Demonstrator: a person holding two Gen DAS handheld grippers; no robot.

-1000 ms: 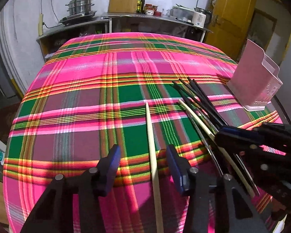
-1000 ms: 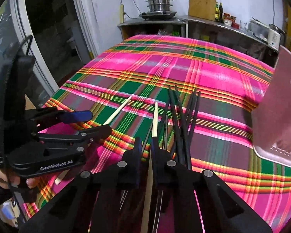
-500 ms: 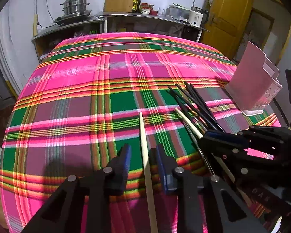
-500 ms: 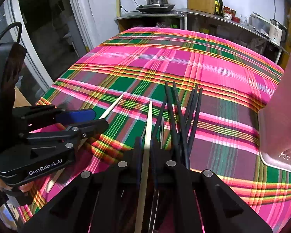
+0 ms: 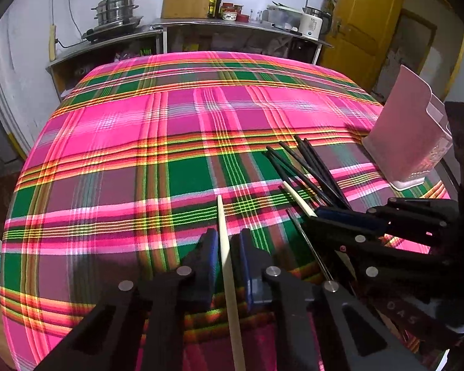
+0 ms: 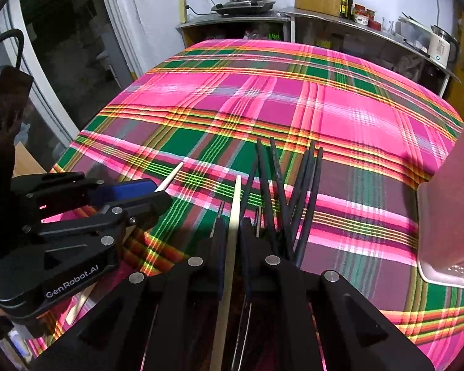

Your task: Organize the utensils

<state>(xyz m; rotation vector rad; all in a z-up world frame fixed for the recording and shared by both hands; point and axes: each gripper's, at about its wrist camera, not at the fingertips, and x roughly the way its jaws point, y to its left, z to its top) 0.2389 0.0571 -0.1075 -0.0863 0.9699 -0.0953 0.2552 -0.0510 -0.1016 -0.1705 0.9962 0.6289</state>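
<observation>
My left gripper (image 5: 227, 236) is shut on a pale wooden chopstick (image 5: 224, 235) that points away over the plaid tablecloth. My right gripper (image 6: 231, 223) is shut on a second pale wooden chopstick (image 6: 235, 198). Several black chopsticks (image 6: 281, 185) lie fanned on the cloth just right of it; they also show in the left wrist view (image 5: 306, 167). The right gripper (image 5: 337, 216) shows at the right of the left wrist view, the left gripper (image 6: 145, 191) at the left of the right wrist view. A pink utensil holder (image 5: 408, 133) stands at the table's right edge.
The table under the plaid cloth (image 5: 170, 130) is broad and bare beyond the chopsticks. A counter (image 5: 201, 24) with a steamer pot (image 5: 116, 9), cutting board, bottles and kettle runs behind it. A yellow door (image 5: 362, 15) is at the back right. The pink holder (image 6: 448, 216) is close on my right.
My left gripper has closed from wide open onto the pale chopstick. My right gripper has stayed shut on its chopstick and lifted slightly.
</observation>
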